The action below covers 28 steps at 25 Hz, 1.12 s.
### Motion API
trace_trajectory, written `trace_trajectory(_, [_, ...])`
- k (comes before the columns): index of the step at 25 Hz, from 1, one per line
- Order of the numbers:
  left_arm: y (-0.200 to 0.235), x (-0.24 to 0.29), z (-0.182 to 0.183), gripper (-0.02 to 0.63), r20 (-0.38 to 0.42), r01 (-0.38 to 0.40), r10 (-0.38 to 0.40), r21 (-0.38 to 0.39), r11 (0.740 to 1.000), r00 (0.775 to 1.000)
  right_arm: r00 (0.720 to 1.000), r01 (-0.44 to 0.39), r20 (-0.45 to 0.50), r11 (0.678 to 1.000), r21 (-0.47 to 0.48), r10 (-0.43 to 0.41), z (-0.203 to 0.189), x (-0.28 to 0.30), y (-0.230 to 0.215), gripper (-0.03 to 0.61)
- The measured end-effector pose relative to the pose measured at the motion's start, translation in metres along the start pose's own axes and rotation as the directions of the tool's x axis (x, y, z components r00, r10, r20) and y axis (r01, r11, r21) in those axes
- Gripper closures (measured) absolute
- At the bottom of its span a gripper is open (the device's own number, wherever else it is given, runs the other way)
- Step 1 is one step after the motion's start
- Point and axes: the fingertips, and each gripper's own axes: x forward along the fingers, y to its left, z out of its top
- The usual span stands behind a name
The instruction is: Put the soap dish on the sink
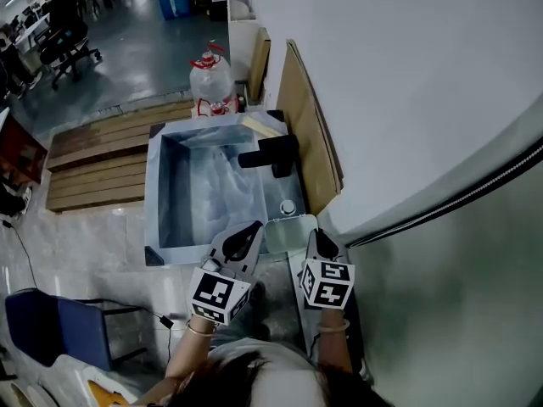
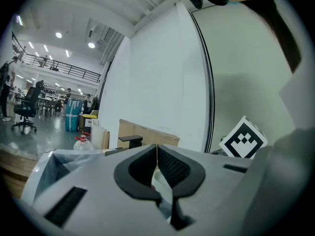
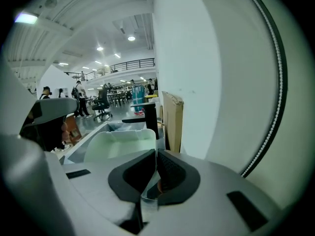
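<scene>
Soap dish: pale green, translucent soap dish (image 1: 288, 232) (image 3: 120, 144) at the near right corner of the sink (image 1: 153, 195), between the two grippers. Whether it rests on the rim or is held just above it cannot be told.
Right gripper: right gripper (image 1: 312, 236) (image 3: 156, 155) has its jaws closed on the dish's near clear edge, and the tray extends ahead of the tips.
Left gripper: left gripper (image 1: 253, 227) (image 2: 156, 151) has its jaws together, tips meeting, at the dish's left edge. A pale sliver shows in the gap lower down; a grip on the dish cannot be confirmed.
Sink: rectangular basin lined with clear plastic film.
Faucet: black faucet (image 1: 271, 153) (image 3: 147, 113) on the right rim, beyond the dish.
Surroundings: cardboard sheet (image 1: 307, 134) leaning against the white wall; water bottle (image 1: 210, 79) behind the sink.
</scene>
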Motion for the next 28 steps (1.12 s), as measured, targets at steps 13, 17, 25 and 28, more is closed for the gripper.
trace_trajectory(13, [0.019, 0.030, -0.016, 0.604, -0.044, 0.030, -0.031, -0.030, 0.999, 0.999, 0.998, 0.000, -0.063, 1.000, -0.022, -0.001, -0.016, 0.043, 0.004, 0.548])
trace_trajectory(17, [0.025, 0.037, -0.022, 0.604, -0.057, 0.027, -0.029, -0.041, 0.999, 0.998, 0.997, -0.008, -0.083, 0.999, -0.041, 0.004, -0.024, 0.054, 0.006, 0.548])
trace_trajectory(25, [0.031, 0.048, -0.031, 0.604, -0.080, 0.026, -0.030, -0.052, 0.998, 0.996, 0.994, -0.021, -0.109, 0.998, -0.061, 0.014, -0.038, 0.069, 0.005, 0.547])
trace_trajectory(28, [0.030, 0.050, -0.034, 0.604, -0.085, 0.029, -0.033, -0.051, 0.998, 0.996, 0.993, -0.027, -0.117, 0.998, -0.061, 0.020, -0.044, 0.074, 0.004, 0.546])
